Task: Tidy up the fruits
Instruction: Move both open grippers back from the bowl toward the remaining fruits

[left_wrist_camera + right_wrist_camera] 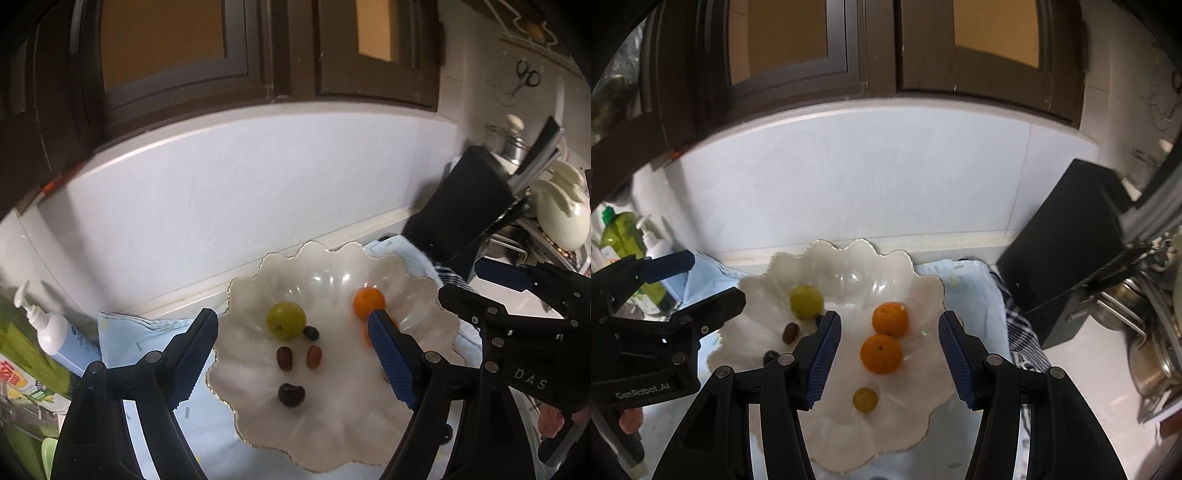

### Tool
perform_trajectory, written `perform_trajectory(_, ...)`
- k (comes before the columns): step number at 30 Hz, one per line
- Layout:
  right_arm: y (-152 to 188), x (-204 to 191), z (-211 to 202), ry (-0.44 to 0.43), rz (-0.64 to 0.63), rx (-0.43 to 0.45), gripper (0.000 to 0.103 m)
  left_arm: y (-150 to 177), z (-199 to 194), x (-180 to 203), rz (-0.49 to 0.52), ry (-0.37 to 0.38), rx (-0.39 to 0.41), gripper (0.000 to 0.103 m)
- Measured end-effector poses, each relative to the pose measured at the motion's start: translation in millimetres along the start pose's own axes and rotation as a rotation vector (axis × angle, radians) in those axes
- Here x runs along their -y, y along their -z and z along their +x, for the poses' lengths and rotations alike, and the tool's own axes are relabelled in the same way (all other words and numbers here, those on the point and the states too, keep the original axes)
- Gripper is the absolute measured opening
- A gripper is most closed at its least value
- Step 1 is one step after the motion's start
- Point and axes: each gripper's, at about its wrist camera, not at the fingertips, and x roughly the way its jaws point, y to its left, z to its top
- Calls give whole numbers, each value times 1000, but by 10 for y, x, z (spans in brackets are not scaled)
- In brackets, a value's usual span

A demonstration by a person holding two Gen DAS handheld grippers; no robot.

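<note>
A white scalloped plate (332,435) (849,258) lies on a light blue cloth. On it lie a green fruit (286,319) (806,302), two oranges (890,319) (881,353), a small yellow-green grape (865,400), two brown dates (284,358) (313,357), a dark cherry (291,395) and a small dark berry (311,333). My left gripper (291,354) is open above the plate's left side, over the dates. My right gripper (889,360) is open above the oranges. Each gripper also shows in the other's view, the right one (517,295) and the left one (676,288).
A black knife block (1067,258) stands right of the plate, with steel pots (1145,332) and a dish rack (557,218) beyond. A pump bottle (55,332) and a green bottle (624,236) stand at the left. A white tiled wall (868,177) rises behind.
</note>
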Motion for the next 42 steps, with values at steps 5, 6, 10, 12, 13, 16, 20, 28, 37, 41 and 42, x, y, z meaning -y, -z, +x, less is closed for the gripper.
perform_trajectory(5, 81, -21, -317, 29, -4, 43, 56, 55, -216, 90, 12, 8, 46, 84)
perform_trajectory(6, 104, -21, -385, 34, -1, 52, 56, 69, -269, 109, 19, 12, 56, 84)
perform_trajectory(10, 216, -11, -659, 59, 17, 88, 56, 145, -535, 213, 58, 18, 105, 84)
perform_trajectory(12, 288, -4, -806, 72, 26, 102, 56, 185, -653, 256, 66, 30, 123, 84)
perform_trajectory(13, 334, -4, -886, 80, 32, 111, 56, 203, -690, 268, 66, 36, 128, 84)
perform_trajectory(16, 440, -6, -1070, 102, 41, 129, 56, 265, -831, 316, 72, 60, 146, 84)
perform_trajectory(20, 572, -21, -1260, 132, 48, 150, 56, 371, -1014, 410, 95, 76, 169, 84)
perform_trajectory(28, 903, -45, -1588, 183, 76, 181, 56, 598, -1197, 602, 159, 122, 181, 84)
perform_trajectory(37, 1215, -45, -1751, 228, 98, 190, 56, 854, -1259, 731, 209, 188, 169, 84)
perform_trajectory(41, 1340, -42, -1756, 224, 111, 175, 56, 961, -1239, 780, 232, 216, 155, 83)
perform_trajectory(42, 1369, -42, -1756, 222, 114, 173, 56, 982, -1237, 789, 238, 221, 150, 83)
